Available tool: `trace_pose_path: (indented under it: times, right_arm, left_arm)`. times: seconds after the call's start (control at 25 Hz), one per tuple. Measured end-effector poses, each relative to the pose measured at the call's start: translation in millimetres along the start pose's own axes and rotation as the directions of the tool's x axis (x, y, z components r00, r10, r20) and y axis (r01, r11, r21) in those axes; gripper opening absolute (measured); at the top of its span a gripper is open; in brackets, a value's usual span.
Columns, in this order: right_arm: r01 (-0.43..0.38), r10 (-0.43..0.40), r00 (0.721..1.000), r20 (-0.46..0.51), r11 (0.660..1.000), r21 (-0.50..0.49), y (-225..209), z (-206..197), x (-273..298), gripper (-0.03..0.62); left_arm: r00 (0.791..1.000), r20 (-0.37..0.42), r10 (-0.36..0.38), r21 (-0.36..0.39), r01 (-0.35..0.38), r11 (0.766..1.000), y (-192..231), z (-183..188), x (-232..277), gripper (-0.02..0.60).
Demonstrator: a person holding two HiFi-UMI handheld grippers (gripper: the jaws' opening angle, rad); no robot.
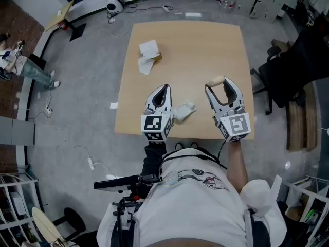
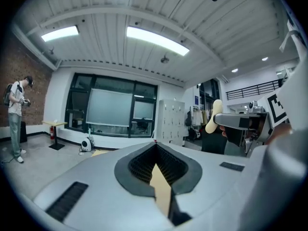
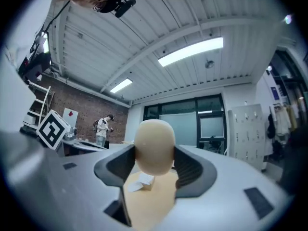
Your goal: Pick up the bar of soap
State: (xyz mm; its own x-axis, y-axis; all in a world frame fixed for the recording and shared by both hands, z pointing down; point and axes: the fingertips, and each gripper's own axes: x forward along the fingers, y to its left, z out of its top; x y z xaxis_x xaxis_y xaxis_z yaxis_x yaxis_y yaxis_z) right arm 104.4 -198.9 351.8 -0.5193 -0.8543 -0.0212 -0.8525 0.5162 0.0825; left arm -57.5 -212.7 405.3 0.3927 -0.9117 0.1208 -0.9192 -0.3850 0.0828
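Observation:
The bar of soap (image 1: pixel 216 80) is a pale cream oval, lifted off the wooden table (image 1: pixel 205 40) and pinched in my right gripper (image 1: pixel 219 83), which is shut on it. In the right gripper view the soap (image 3: pixel 154 146) fills the gap between the dark pads (image 3: pixel 120 165), pointing up and forward. My left gripper (image 1: pixel 163 89) hovers to the left over the table's near edge, its jaws shut with nothing between them (image 2: pixel 155 146). From the left gripper view the soap (image 2: pixel 213 115) sticks up from the right gripper (image 2: pixel 237 122).
A crumpled whitish wrapper (image 1: pixel 185 111) lies on the table between the grippers. A small box with white paper (image 1: pixel 149 55) sits at the far left of the table, also seen as box (image 3: pixel 142 183). A person (image 1: pixel 20 66) stands off at the far left.

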Motion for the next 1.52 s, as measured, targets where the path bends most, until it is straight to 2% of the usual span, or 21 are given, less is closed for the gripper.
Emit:
trace_pose_path:
  times: [0.24,0.48,0.92,1.52]
  right_arm:
    - [0.019,-0.018,0.995,0.101,1.0,-0.005,-4.4,35.4,-3.7,0.265]
    - [0.031,-0.032,0.988,0.15,0.999,0.007,-9.8,48.6,-6.9,0.265]
    - [0.043,-0.042,0.984,0.175,0.999,-0.002,-15.9,55.6,1.1,0.265]
    - [0.034,-0.032,0.983,0.183,0.999,-0.006,-15.5,58.3,1.2,0.265]
  left_arm:
    - [0.997,0.067,0.03,0.017,-0.032,0.999,4.7,28.7,-9.0,0.003]
    - [0.991,0.115,0.063,0.066,-0.071,0.995,6.7,44.3,-12.9,0.003]
    - [0.984,0.164,0.068,0.087,-0.083,0.993,11.7,60.4,-4.7,0.003]
    - [0.983,0.169,0.07,0.089,-0.086,0.992,7.3,63.8,-5.1,0.003]
